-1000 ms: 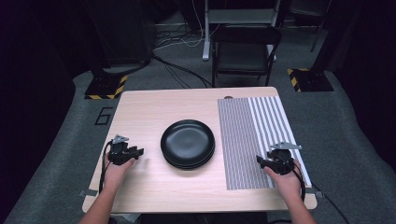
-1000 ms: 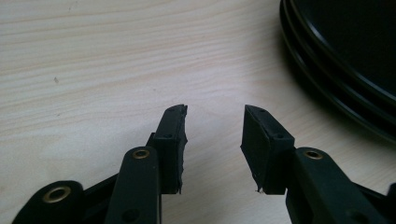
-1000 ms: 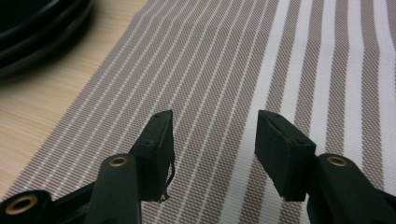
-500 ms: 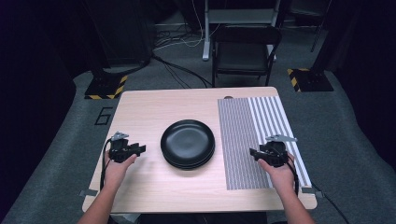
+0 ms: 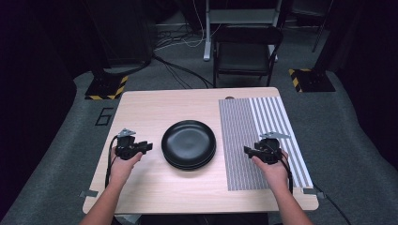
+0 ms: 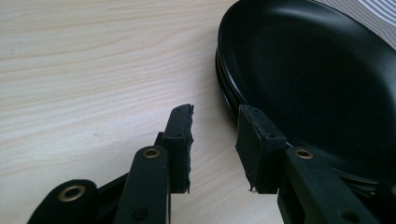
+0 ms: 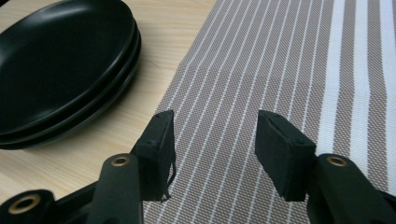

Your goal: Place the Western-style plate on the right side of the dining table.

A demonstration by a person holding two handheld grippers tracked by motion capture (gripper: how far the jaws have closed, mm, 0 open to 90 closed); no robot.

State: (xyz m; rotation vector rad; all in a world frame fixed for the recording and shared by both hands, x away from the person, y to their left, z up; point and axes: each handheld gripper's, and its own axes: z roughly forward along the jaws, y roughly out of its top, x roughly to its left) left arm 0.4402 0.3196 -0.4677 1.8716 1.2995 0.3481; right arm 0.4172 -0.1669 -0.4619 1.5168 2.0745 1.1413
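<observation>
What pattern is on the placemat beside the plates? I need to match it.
The placemat is grey-brown weave with white stripes, clearest in the right gripper view.

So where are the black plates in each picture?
High view: the black plates sit stacked mid-table, between both hands.
Left gripper view: plates at upper right.
Right gripper view: plates at upper left.
Shared landmark: the striped mat, just beside the plates.

bench left: bare wood, open passage
bench middle: stacked black plates block the way
bench right: flat striped mat, passable
</observation>
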